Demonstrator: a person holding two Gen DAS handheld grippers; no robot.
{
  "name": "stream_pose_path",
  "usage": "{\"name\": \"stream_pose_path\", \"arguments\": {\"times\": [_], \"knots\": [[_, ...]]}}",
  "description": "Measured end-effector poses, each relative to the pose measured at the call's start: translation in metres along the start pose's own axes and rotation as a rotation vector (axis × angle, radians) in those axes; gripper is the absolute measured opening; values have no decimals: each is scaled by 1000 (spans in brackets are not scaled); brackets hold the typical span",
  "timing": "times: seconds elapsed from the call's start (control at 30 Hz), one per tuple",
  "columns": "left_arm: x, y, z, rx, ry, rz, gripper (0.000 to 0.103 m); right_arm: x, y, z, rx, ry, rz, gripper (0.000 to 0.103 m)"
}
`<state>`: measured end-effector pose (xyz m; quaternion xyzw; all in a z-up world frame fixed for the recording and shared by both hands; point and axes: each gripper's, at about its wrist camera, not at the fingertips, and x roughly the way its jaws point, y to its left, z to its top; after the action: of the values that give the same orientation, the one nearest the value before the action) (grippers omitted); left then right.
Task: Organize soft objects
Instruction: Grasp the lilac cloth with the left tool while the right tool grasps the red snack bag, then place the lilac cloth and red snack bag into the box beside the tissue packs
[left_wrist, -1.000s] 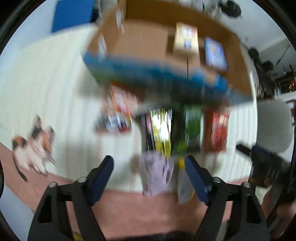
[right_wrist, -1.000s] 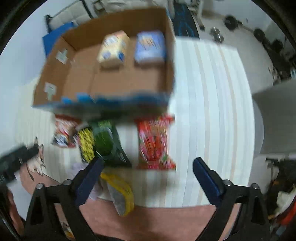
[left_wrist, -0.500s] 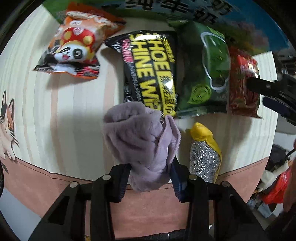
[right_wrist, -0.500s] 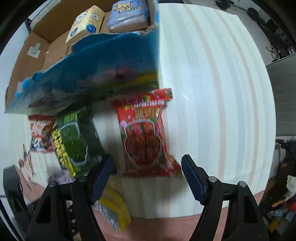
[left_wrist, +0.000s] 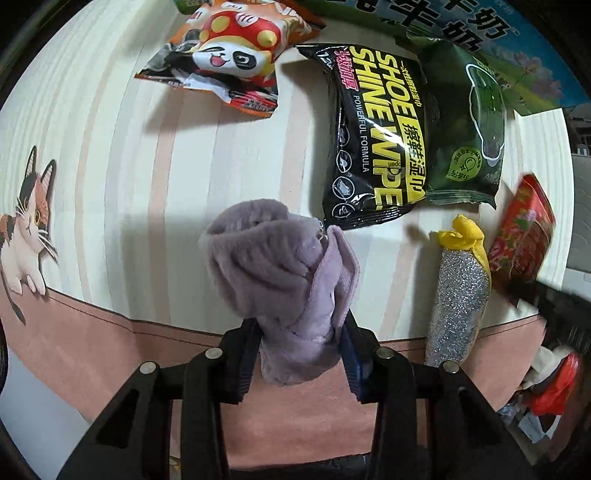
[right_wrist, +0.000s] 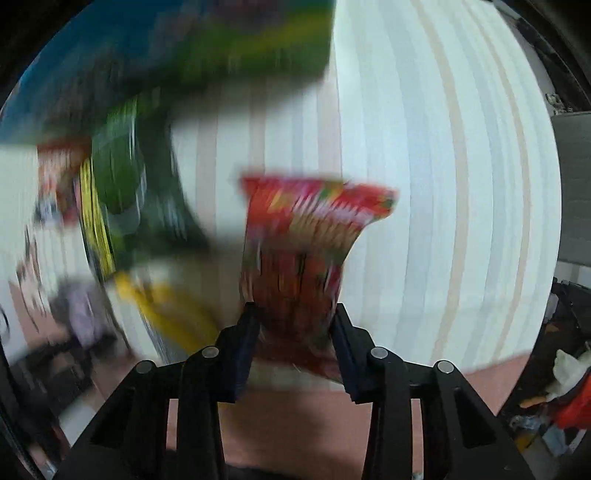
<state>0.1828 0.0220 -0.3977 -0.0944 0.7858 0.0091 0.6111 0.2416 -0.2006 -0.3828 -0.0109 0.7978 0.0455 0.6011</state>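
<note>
Left wrist view is sharp: the left tongs (left_wrist: 300, 354) are clamped on a plush, fuzzy lilac cloth (left_wrist: 284, 280), bunched into a soft roll that stands up from between the fingers over the striped cream tabletop (left_wrist: 122, 177). Just right of it lies a glittery silver scrub pad with a knotted yellow end (left_wrist: 460, 291), long and narrow, close to the tabletop's pink front border. Behind sit crinkly foil packs: a glossy black shoe wipe pack (left_wrist: 373, 133) overlapping a dark green pack (left_wrist: 469, 122), and an orange panda snack bag (left_wrist: 229, 55) well apart to the left. Open striped surface spreads left of the cloth, up to a printed cat (left_wrist: 26, 229) at the edge.

Right wrist view is heavily motion-blurred, but it shows what the other only glimpses at its edge: the right tongs (right_wrist: 295, 350) pinch the lower end of a shiny red snack packet (right_wrist: 306, 236), which flares wide above the fingers. Broad bare stripes lie to its right; the box (right_wrist: 177, 40) above-left is only a blue-green smear
</note>
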Motion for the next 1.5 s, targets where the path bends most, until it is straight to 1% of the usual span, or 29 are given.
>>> {"name": "stream_pose_path", "arguments": {"times": [0.03,0.1,0.2,0.27,0.3,0.37,0.4,0.47,0.5,0.6,0.63,0.67,0.8,0.9,1.0,1.07,1.13,1.2,1.27,1.3,1.33,1.37,1.43,1.47,1.5], "knots": [[5,-2,-1,5,0,5,39,4,-1,-9,-10,12,-13,41],[10,-9,1,11,7,16,39,7,-3,-16,0,3,-14,41],[15,-14,10,3,26,23,39,8,-12,-16,37,-7,2,44],[14,-14,12,0,17,21,39,6,-14,-10,78,-24,28,54],[14,-14,11,1,19,18,39,0,-18,-9,101,-46,46,55],[16,-8,5,0,15,18,39,-7,-23,-7,137,-73,71,69],[18,-13,5,-3,13,18,39,-8,-24,-4,152,-76,77,71],[19,-23,7,-7,12,18,39,-10,-28,7,182,-76,81,72],[19,-13,0,-9,11,15,39,-9,-29,11,198,-78,75,72],[16,-12,1,-28,7,-1,38,-5,-37,26,217,-64,50,71],[16,-13,2,-35,4,-6,37,-2,-37,28,221,-59,27,63],[14,-9,4,-41,0,-9,37,0,-35,31,222,-60,5,60],[1,-2,4,-39,-43,-4,35,-3,-28,29,190,-85,-40,53],[-20,0,-2,-31,-76,-23,35,-8,-17,18,158,-86,-43,49],[-51,-1,-10,-11,-118,-54,35,-21,-15,5,136,-110,-12,48],[-77,-4,-13,10,-150,-79,35,-45,-14,-4,114,-141,20,48],[-110,-7,-13,39,-189,-106,35,-72,-18,-3,89,-165,63,48],[-139,-12,-7,72,-225,-124,35,-104,-9,-8,49,-202,94,48],[-172,-18,8,112,-252,-147,35,-143,9,-3,-6,-250,107,48],[-180,-22,15,125,-259,-155,35,-157,20,0,-26,-264,109,48],[-196,-26,29,147,-269,-162,35,-175,23,8,-53,-283,114,48],[-206,-32,38,158,-279,-158,35,-188,34,15,-77,-295,114,48],[-224,-40,64,186,-300,-141,35,-210,36,33,-117,-315,95,48],[-236,-42,86,196,-314,-119,35,-220,40,48,-141,-325,71,48],[-241,-44,102,201,-322,-101,35,-225,45,60,-155,-329,51,48]]}}
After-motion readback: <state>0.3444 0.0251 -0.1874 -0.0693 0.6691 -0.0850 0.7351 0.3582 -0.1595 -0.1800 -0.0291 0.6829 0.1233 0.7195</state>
